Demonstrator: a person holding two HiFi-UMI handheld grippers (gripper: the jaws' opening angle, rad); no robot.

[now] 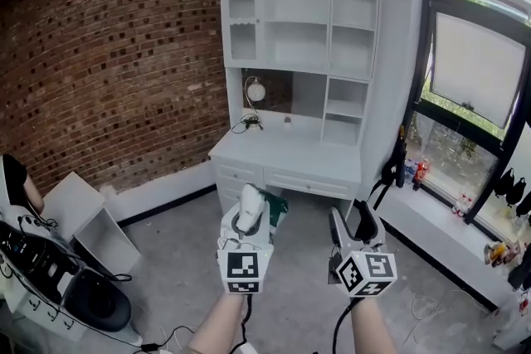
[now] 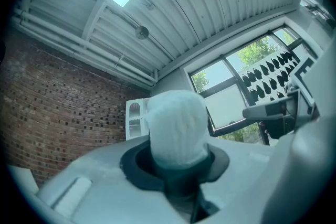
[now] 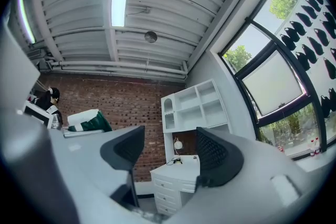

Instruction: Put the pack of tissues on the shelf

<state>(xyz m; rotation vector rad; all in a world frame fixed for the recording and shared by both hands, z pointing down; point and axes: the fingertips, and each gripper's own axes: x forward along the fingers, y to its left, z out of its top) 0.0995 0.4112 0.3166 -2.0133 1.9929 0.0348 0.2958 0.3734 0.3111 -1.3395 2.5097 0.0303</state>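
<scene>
The pack of tissues (image 1: 267, 206), white with a green end, sits in my left gripper (image 1: 251, 215), which is shut on it and held in front of the desk. In the left gripper view the pack's white end (image 2: 176, 131) pokes out between the jaws and hides much of what lies ahead. My right gripper (image 1: 351, 217) hangs beside it on the right, open and empty; its black pads (image 3: 217, 153) stand well apart. The white shelf unit (image 1: 303, 25) rises on the desk straight ahead, with its compartments bare. The right gripper view also shows the shelf unit (image 3: 193, 105) and the pack (image 3: 88, 120).
The white desk (image 1: 286, 147) with drawers carries a round lamp (image 1: 255, 90) and a small cable. A brick wall (image 1: 116, 70) runs on the left. On the right are a window and a sill with bottles (image 1: 415, 172). An open white box (image 1: 91, 230) and black equipment (image 1: 50, 273) lie at lower left.
</scene>
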